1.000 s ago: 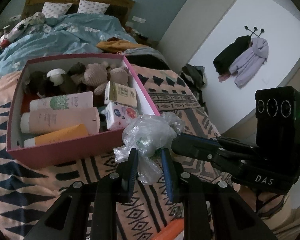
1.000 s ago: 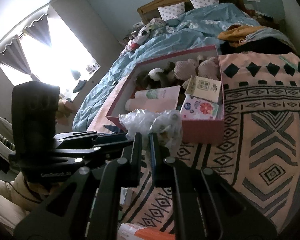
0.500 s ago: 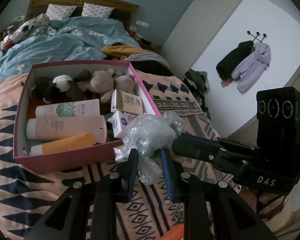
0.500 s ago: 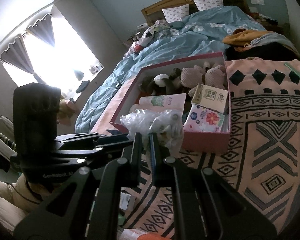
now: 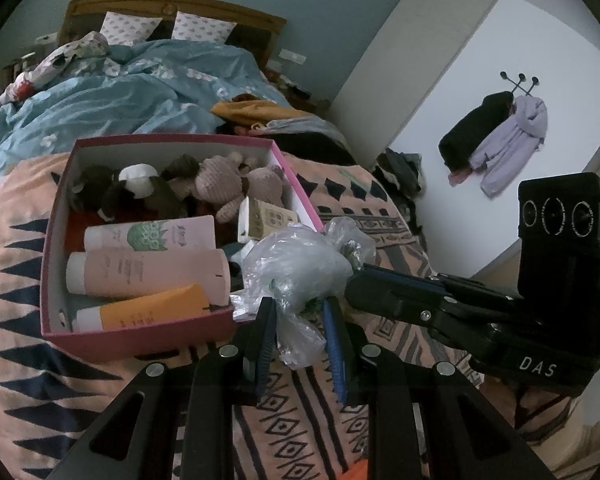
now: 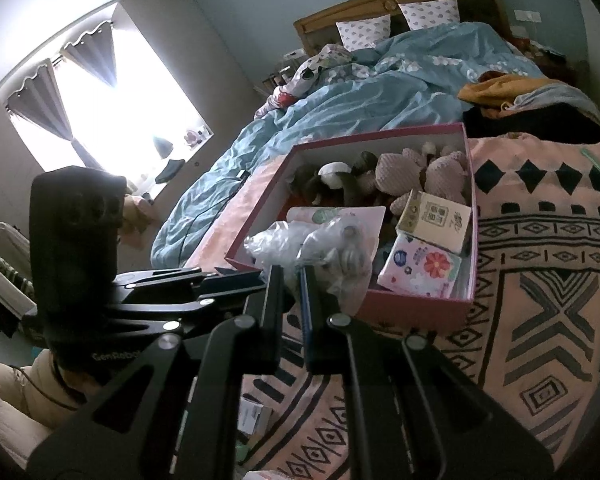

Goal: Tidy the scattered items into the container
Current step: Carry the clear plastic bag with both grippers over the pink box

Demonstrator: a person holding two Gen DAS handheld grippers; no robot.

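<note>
A crumpled clear plastic bag (image 5: 296, 268) with small items inside hangs between both grippers, just above the near right corner of the pink box (image 5: 140, 334). My left gripper (image 5: 300, 308) is shut on the bag's lower part. My right gripper (image 6: 293, 276) is shut on the same plastic bag (image 6: 320, 240) from the other side; in the left wrist view it reaches in from the right. The pink box (image 6: 416, 304) lies on a patterned peach blanket and holds plush toys (image 5: 220, 184), tubes (image 5: 148, 272), a small carton (image 6: 436, 220) and a flowered tissue pack (image 6: 420, 268).
A rumpled blue duvet (image 5: 120, 92) and pillows lie beyond the box. Yellow and dark clothes (image 5: 260, 112) are heaped behind its far right corner. The patterned blanket (image 6: 540, 320) spreads to the right. An orange item (image 5: 356, 470) and a small box (image 6: 254, 416) lie below the grippers.
Both grippers have carried the bag a little toward the box, which sits lower and nearer in both views. The grip on the bag is unchanged.
</note>
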